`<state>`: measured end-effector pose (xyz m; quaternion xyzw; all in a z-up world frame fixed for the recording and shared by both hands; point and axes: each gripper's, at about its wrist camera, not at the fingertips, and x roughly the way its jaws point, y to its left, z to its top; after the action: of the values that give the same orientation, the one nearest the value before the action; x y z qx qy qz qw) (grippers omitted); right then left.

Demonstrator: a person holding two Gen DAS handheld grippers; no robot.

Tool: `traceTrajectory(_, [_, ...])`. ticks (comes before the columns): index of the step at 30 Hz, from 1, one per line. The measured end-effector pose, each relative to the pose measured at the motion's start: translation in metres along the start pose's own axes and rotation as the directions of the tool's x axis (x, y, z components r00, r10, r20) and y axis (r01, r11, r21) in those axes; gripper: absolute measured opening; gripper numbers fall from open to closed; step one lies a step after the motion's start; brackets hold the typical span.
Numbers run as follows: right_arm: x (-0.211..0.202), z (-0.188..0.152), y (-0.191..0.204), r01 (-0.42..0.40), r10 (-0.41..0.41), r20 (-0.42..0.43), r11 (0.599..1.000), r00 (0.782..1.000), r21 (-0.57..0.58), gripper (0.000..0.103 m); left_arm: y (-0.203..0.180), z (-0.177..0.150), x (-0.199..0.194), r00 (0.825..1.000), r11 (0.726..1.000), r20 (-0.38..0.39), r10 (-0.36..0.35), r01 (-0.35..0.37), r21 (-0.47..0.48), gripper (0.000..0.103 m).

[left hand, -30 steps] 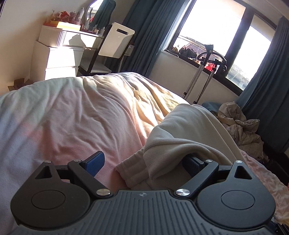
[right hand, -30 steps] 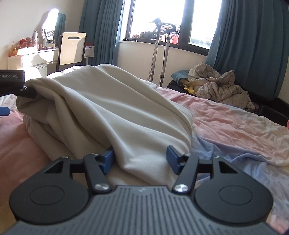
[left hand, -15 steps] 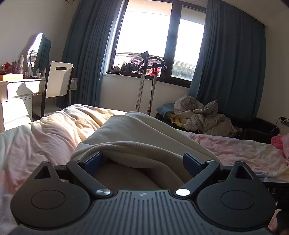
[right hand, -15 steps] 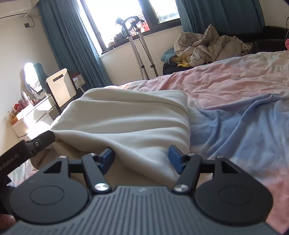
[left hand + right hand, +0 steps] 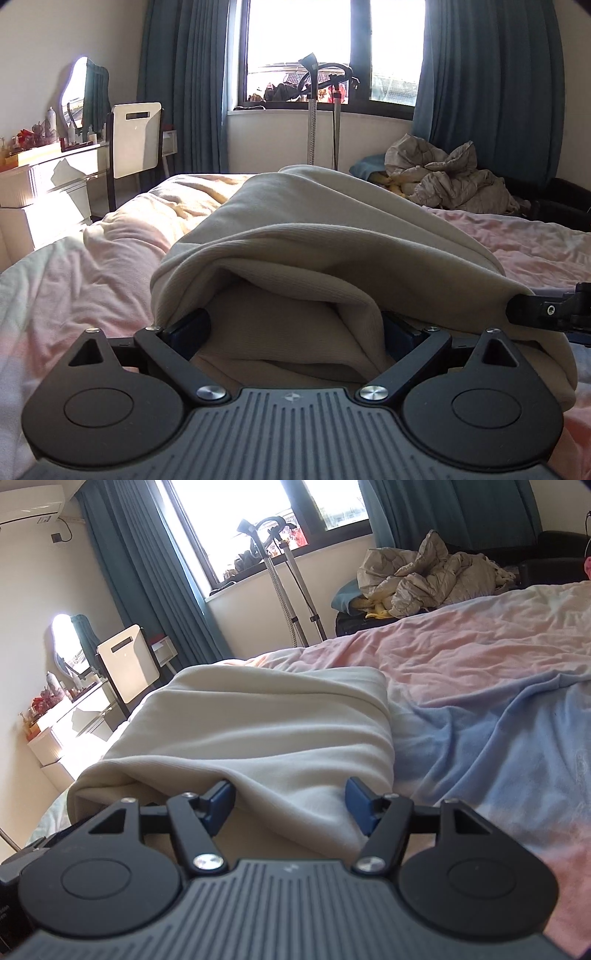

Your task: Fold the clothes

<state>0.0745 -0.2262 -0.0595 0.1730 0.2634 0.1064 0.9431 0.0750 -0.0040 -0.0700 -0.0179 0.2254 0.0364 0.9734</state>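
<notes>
A cream ribbed garment (image 5: 332, 236) lies in a thick folded bundle on the pink and blue bedsheet (image 5: 480, 716). My left gripper (image 5: 295, 328) is open, and the near folded edge of the garment sits between its blue-padded fingers (image 5: 192, 326) and drapes over them. My right gripper (image 5: 290, 805) is open too, at the garment's (image 5: 266, 731) near right edge, with cloth running between its fingers. In the left wrist view, the right gripper's black body (image 5: 546, 310) pokes out from under the cloth at the right.
A heap of crumpled beige clothes (image 5: 450, 181) sits beyond the bed's far right side. A white dresser (image 5: 44, 184), a mirror and a white chair (image 5: 136, 140) stand at the left. A garment steamer stand (image 5: 291, 590) rises by the window.
The left gripper has swung right to face the window, and the garment's edge now lies between both its fingers. The right gripper has tilted, and the bundle looks flatter.
</notes>
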Motion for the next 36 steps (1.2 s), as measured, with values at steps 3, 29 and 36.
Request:
traceTrajectory(3, [0.0,-0.002,0.003,0.0,0.0,0.01,0.999,1.0,-0.041,0.067,0.002,0.001,-0.001,1.0,1.0,0.003,-0.002,0.002,-0.017,0.097])
traceTrajectory(29, [0.023,-0.02,0.047,-0.023,0.057,0.063,0.893,0.996,-0.449,0.04,0.021,-0.001,0.006,0.996,0.986,-0.077,-0.038,0.024,-0.165,0.099])
traceTrajectory(36, [0.014,-0.016,0.051,-0.007,0.043,0.07,0.891,0.997,-0.454,0.011,0.011,0.001,-0.031,1.0,0.996,0.009,-0.026,0.027,-0.087,0.099])
